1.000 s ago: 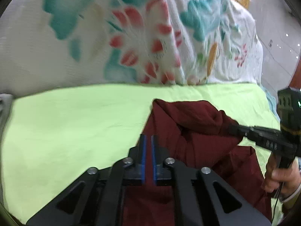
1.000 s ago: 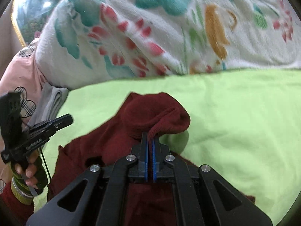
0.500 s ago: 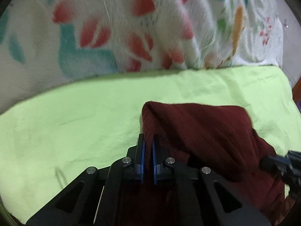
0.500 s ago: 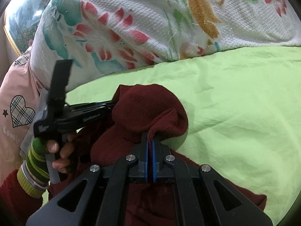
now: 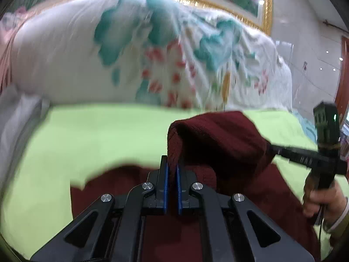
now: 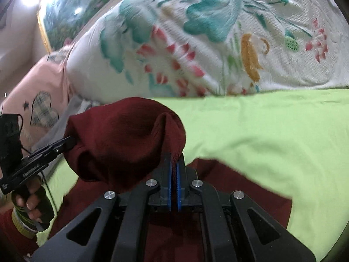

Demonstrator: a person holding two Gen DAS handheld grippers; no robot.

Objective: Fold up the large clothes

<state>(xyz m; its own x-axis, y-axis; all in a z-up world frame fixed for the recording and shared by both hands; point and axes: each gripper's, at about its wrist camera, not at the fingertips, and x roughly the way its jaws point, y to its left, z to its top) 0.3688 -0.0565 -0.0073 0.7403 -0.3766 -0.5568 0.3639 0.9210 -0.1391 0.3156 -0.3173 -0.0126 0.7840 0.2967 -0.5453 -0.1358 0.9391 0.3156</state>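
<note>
the left gripper point(image 5: 171, 170) has its blue-lined fingers point(image 5: 165, 181) closed on a ribbed edge of the dark red knit garment point(image 5: 220, 139), the cloth rising from between them and folding over to the right in a raised hump. the right gripper point(image 6: 174, 170) is likewise pinched tight on the same garment point(image 6: 122, 135), a thin strip of red knit caught between its fingers point(image 6: 178, 181). the lifted stretch of fabric hangs between the two grippers, while the rest lies spread on the lime green bed sheet point(image 5: 98, 135) below and behind them — its lower part fills the bottom of both views. in the left wrist view the right gripper point(image 5: 274, 149) shows at the right edge with its tip buried in the cloth, the right hand point(image 5: 322, 198) wrapped round its handle. in the right wrist view the left gripper point(image 6: 69, 143) reaches into the hump from the left, held by the left hand point(image 6: 30, 200). a white quilt with teal and red flowers point(image 6: 207, 43) is heaped along the far side of the sheet, and a pink garment with a plaid heart point(image 6: 41, 107) lies at the left — blurred in part.
</note>
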